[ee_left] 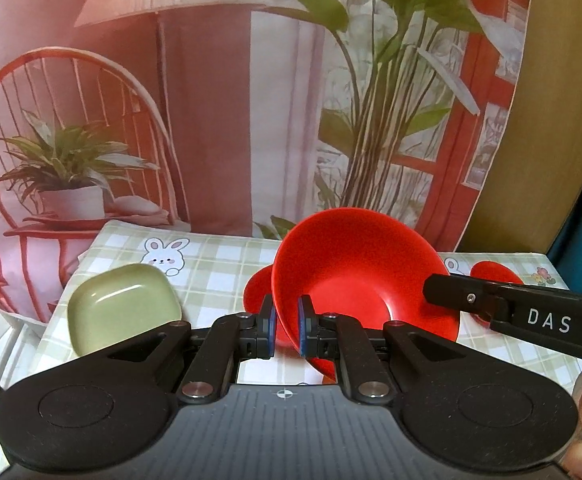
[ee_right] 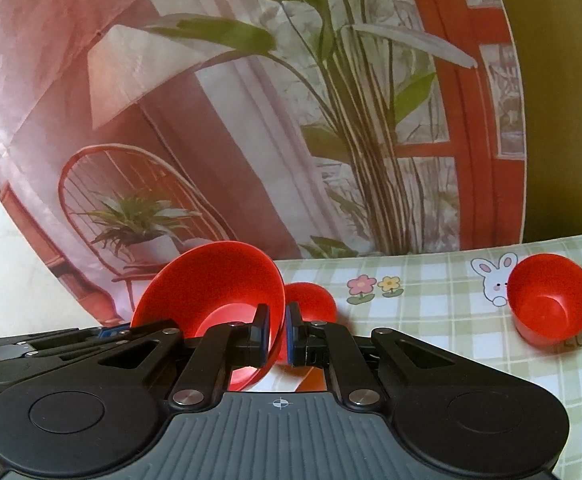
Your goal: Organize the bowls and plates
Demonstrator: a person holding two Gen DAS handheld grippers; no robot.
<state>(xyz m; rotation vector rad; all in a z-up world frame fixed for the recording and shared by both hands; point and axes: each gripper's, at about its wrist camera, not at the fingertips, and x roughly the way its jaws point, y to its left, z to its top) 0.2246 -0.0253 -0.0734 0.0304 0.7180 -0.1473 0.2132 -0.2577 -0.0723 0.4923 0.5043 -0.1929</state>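
A wide red bowl (ee_left: 355, 276) is held tilted above the table by both grippers. My left gripper (ee_left: 285, 326) is shut on its left rim. My right gripper (ee_right: 277, 334) is shut on the opposite rim of the same bowl (ee_right: 215, 284), and its black finger (ee_left: 491, 300) reaches in from the right in the left wrist view. A second red dish (ee_left: 257, 292) lies on the table behind the bowl, also seen in the right wrist view (ee_right: 311, 298). A green square plate (ee_left: 123, 306) lies at the left. A small deep red bowl (ee_right: 549, 302) lies on its side at the right.
The table carries a green checked cloth with rabbit prints (ee_left: 219, 264). A printed backdrop of a chair and plants (ee_left: 211, 120) hangs close behind the table. The table's left edge (ee_left: 7, 360) drops off beside the green plate.
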